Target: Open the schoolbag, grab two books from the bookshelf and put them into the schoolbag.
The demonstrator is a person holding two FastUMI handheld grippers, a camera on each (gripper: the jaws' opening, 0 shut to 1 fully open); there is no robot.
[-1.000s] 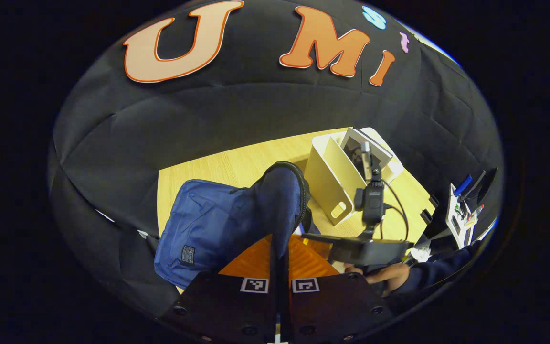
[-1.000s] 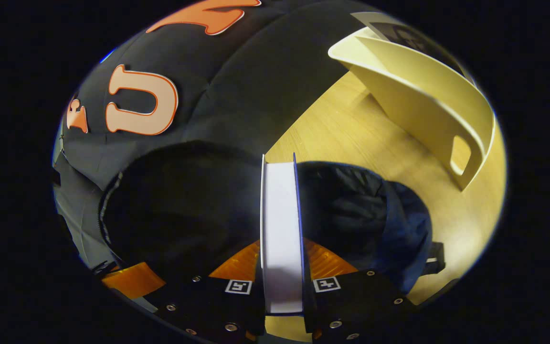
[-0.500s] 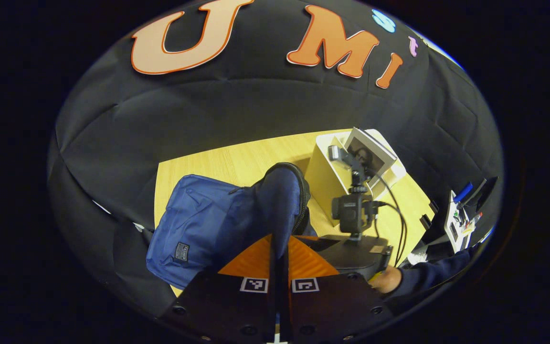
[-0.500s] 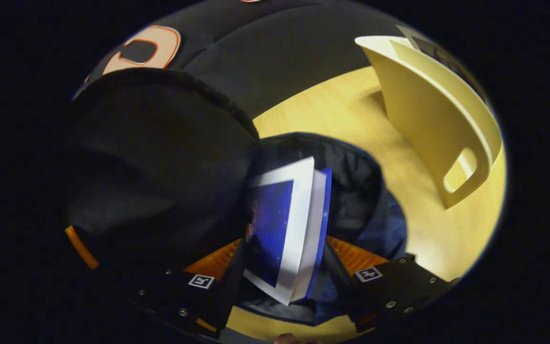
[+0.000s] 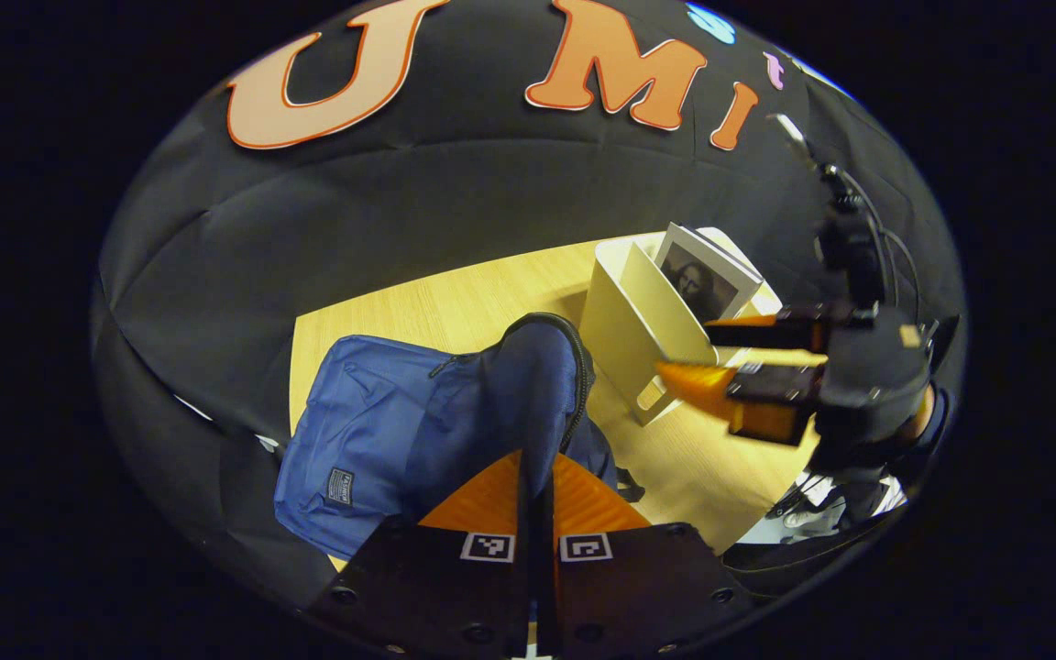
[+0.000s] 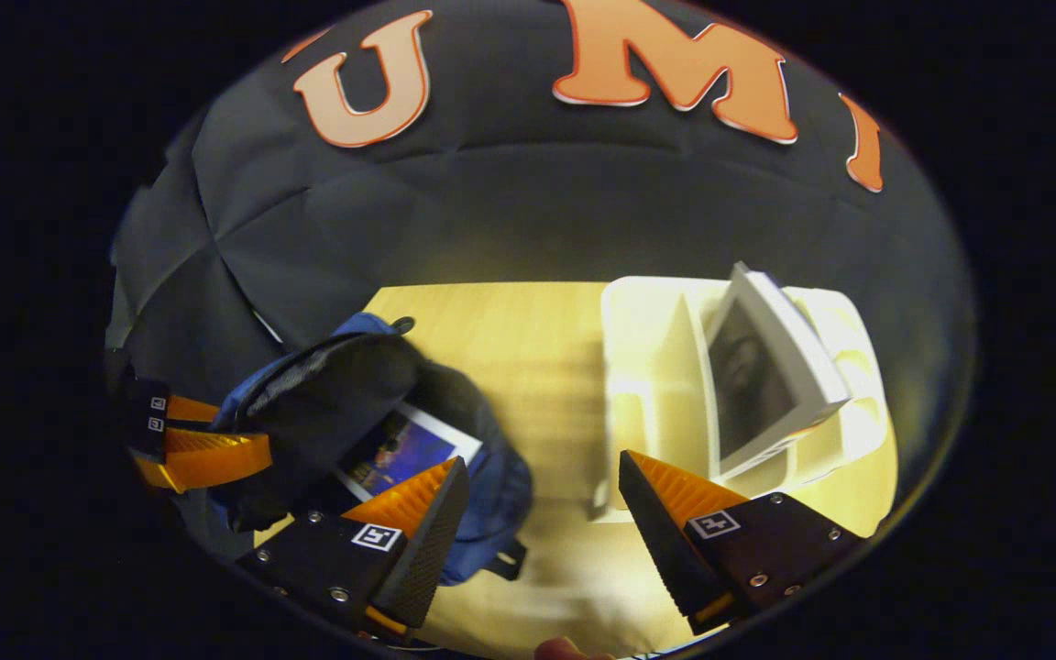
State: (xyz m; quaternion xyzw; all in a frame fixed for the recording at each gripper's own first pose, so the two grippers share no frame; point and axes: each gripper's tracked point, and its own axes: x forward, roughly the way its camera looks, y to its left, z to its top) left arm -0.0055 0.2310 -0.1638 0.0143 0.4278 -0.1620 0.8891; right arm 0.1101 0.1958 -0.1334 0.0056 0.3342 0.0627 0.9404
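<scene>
The blue schoolbag (image 5: 372,431) lies on the wooden table, its flap (image 5: 537,385) lifted. My left gripper (image 5: 537,461) is shut on that flap. In the right gripper view, a blue-covered book (image 6: 404,449) lies inside the open schoolbag (image 6: 491,467), and the left gripper (image 6: 216,451) holds the flap up at the left. My right gripper (image 6: 542,481) is open and holds nothing, hovering above the table between bag and white bookshelf (image 6: 652,367). A book with a grey portrait cover (image 6: 762,376) leans in the shelf. The left gripper view has the right gripper (image 5: 707,357) beside the bookshelf (image 5: 620,339).
The wooden table (image 5: 455,307) ends close to the black cloth wall at the back and left. Bare tabletop (image 6: 528,348) lies between bag and bookshelf. A person's hand and sleeve (image 5: 927,412) hold the right gripper at the right.
My right gripper let go of the blue book inside the bag, opened, and rose out toward the bookshelf. The left gripper kept its hold on the flap.
</scene>
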